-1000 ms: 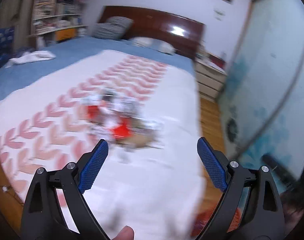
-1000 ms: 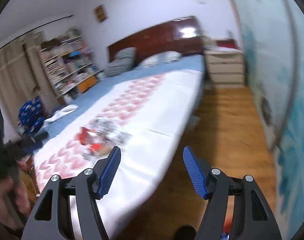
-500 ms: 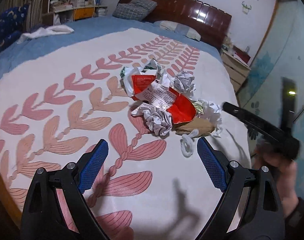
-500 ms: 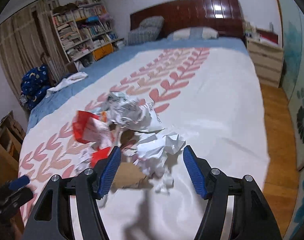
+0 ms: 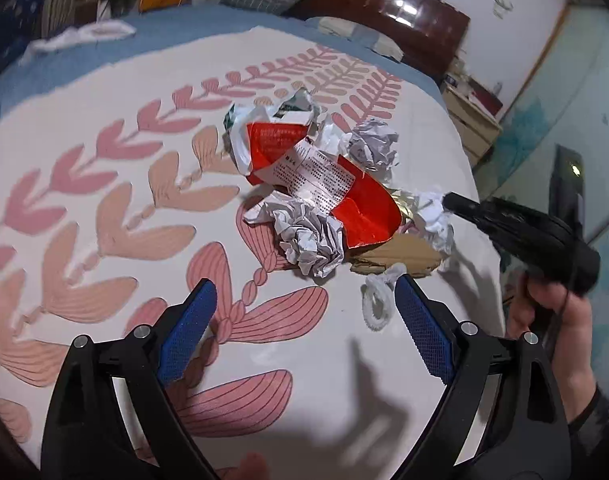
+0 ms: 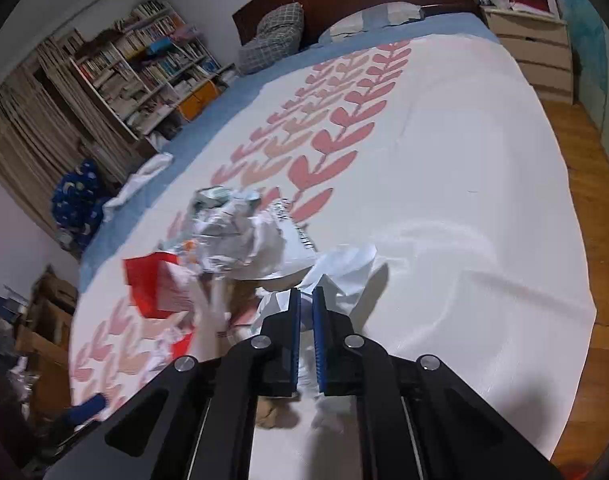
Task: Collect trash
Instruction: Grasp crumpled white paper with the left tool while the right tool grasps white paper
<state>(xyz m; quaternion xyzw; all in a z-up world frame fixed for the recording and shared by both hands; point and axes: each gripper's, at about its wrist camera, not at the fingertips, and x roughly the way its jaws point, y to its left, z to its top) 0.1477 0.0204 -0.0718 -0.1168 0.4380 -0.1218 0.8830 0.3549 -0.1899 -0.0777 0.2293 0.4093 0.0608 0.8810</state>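
Trash pile [image 5: 324, 184] mid-bed [image 6: 464, 200], long axis running diagonally. R gripper [image 6: 306, 312] jaws just closed, clamped on white crumpled paper [image 6: 344, 268]. L gripper [image 5: 304, 320] jaws apart, empty.

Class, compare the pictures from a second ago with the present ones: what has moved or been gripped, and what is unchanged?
Both grippers came down toward the trash pile. The right gripper has just been closing its jaws and now pinches the white crumpled paper at the pile's near edge. The left gripper remains open above the bedspread, holding nothing. The red wrapper and other trash lie as before.
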